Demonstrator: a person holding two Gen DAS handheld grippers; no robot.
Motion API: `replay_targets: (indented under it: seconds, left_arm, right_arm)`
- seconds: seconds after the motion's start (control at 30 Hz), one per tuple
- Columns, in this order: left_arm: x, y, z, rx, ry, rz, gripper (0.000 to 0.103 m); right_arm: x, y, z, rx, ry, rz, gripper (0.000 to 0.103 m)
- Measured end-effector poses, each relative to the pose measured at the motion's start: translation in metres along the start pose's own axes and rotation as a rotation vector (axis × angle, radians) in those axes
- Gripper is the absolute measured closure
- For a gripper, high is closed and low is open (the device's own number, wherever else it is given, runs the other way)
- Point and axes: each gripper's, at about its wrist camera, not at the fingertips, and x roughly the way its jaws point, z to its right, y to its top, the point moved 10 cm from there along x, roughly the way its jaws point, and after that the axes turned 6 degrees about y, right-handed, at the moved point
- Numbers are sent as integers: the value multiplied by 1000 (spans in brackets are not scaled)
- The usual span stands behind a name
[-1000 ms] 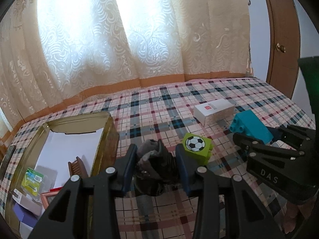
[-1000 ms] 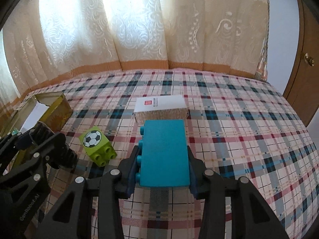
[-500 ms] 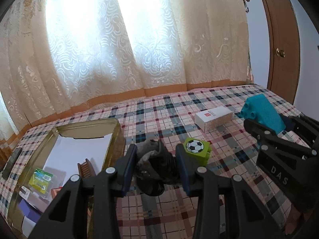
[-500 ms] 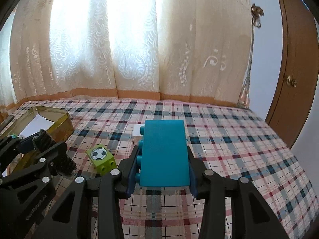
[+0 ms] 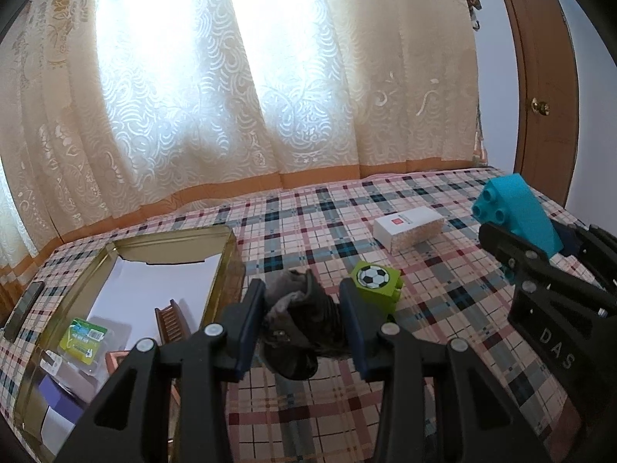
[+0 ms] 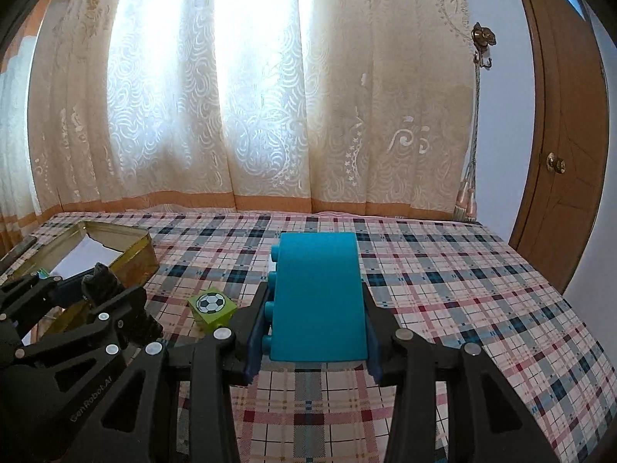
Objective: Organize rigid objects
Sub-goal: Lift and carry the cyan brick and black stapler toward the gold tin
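Right gripper (image 6: 314, 310) clamped on the teal block (image 6: 318, 297), pads pressed to its two long sides, studs facing left, block lifted clear of the plaid cloth (image 6: 443, 277) and tilted up away from the camera

Left gripper (image 5: 302, 310) nearly shut on a dark crumpled object (image 5: 300, 320), squeezed between the blue pads (image 5: 252, 316), hanging over the cloth just right of the gold tin (image 5: 227, 266); what the object is, too dark to tell

Seen from the left wrist, teal block (image 5: 516, 212) at far right, studs toward the curtain (image 5: 231, 96), carried in the right gripper (image 5: 540, 239) above the cloth

Green block with a football print (image 5: 376, 283) lying on the cloth just beyond the left gripper's right finger, between the two grippers; in the right wrist view (image 6: 211, 306) low and left of the teal block

White box (image 5: 408, 227) on the cloth farther back, apart from both grippers

Gold tin open, white paper lining, small packets and a wooden comb-like piece (image 5: 171, 322) inside

Phone (image 5: 23, 310) on the cloth left of the tin
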Motion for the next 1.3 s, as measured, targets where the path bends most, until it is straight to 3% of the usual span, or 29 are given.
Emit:
replay_targets:
  seconds: [1.3]
  left_arm:
    - [-29,-5,-6,-29,-13,50,64]
  right_arm:
    - [-33,-2,-6,27,52,74,58]
